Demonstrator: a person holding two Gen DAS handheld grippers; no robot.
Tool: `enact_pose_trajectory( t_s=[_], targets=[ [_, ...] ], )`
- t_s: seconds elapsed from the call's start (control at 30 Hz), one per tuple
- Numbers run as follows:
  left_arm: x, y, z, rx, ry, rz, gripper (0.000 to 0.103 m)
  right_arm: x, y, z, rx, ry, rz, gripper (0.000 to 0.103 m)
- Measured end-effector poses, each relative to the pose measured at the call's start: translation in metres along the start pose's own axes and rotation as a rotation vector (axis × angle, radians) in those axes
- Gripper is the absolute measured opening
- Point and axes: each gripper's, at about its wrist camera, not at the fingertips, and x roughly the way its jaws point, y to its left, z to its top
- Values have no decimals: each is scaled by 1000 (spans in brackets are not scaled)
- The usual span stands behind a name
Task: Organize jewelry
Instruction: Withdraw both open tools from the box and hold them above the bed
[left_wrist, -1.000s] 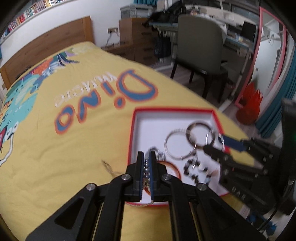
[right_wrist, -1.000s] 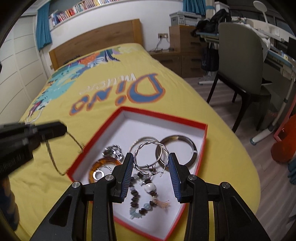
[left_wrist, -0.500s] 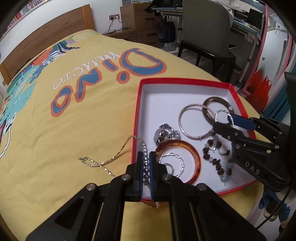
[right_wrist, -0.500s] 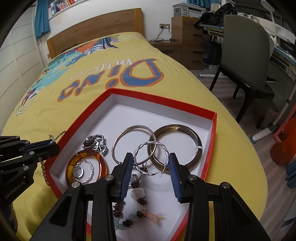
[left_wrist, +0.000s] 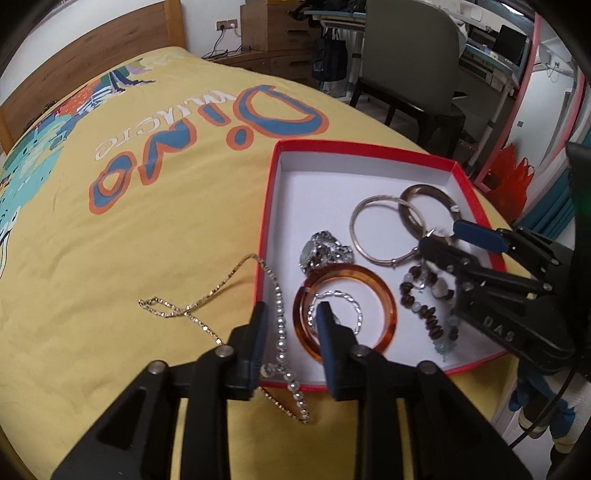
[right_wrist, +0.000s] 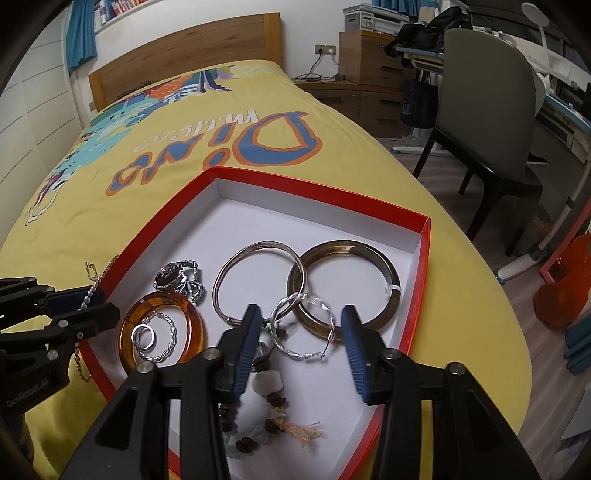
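1. We see a yellow bed (right_wrist: 332, 129), its wooden headboard (right_wrist: 184, 51) at 12 o'clock, a chair (right_wrist: 487, 110) at 2 o'clock.
2. The red box (right_wrist: 417, 295) holds bangles; a chain (left_wrist: 279, 317) drapes its 9 o'clock rim.
3. Left gripper (left_wrist: 290, 314) jaws are opening around the chain; right gripper (right_wrist: 299, 321) jaws are opening around a hoop earring (right_wrist: 295, 328).

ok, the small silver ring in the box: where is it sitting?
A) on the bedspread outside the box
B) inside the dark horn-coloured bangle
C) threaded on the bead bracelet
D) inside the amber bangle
D: in the right wrist view the small silver ring lies on the box floor within the amber bangle, next to a twisted silver hoop.
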Motion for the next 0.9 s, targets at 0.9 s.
enact_pose_trajectory(
  t_s=[0.9],
  targets=[
    [-87, 50, -72, -97, -78, 105, 38, -110, 52, -63, 235, -38, -49, 54]
  ],
)
